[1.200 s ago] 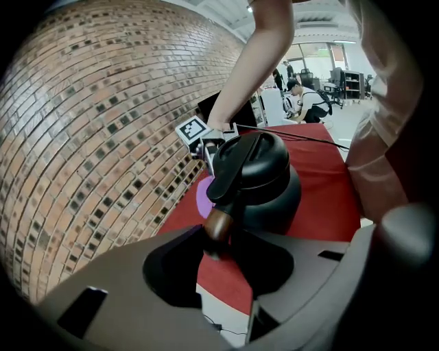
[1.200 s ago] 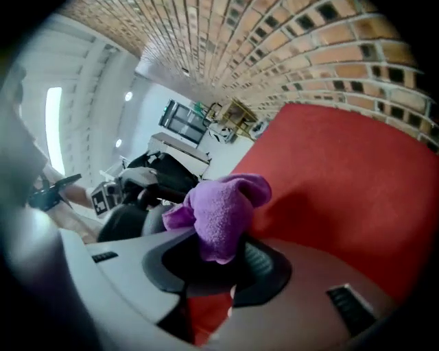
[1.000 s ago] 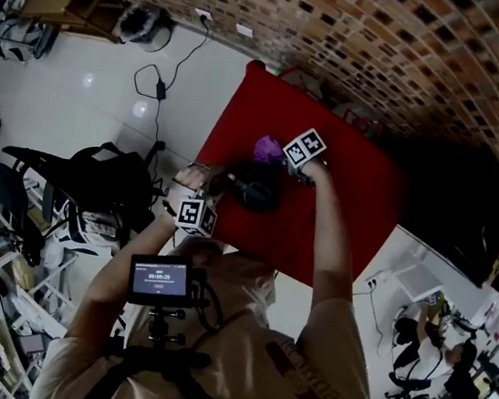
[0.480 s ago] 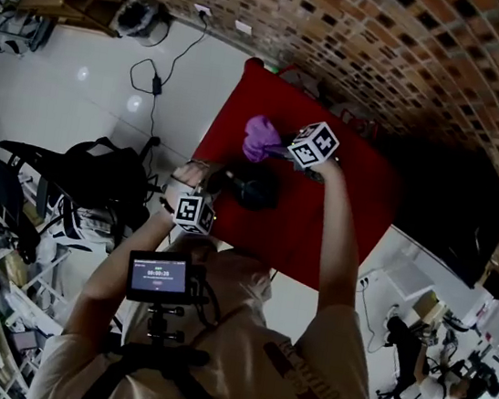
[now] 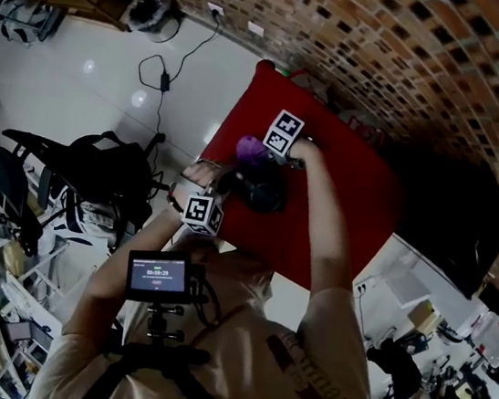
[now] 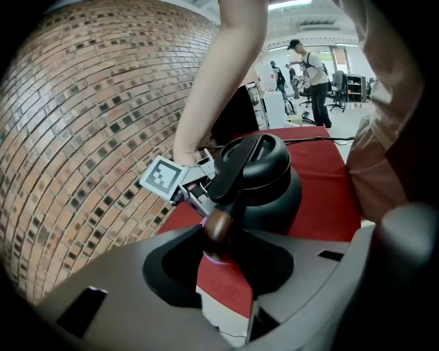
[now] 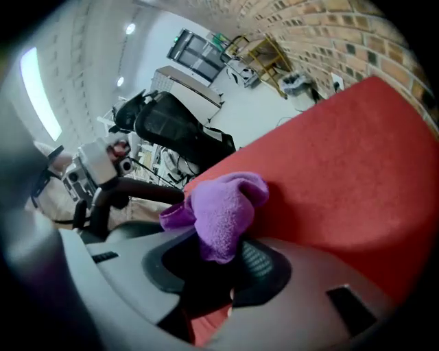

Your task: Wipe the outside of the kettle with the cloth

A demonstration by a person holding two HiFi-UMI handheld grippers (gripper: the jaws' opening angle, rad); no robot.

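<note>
Red table (image 5: 361,191), kettle (image 5: 264,192) nr its near corner, bare red beyond.

The head camera is looking steeply down from well above the red table (image 5: 351,199). The 2 gripper cameras are riding close behind their jaws: the left is facing the kettle (image 6: 264,182) and brick wall (image 6: 82,123), the right is facing the cloth (image 7: 219,209). All 3 are sharing the table.
</note>
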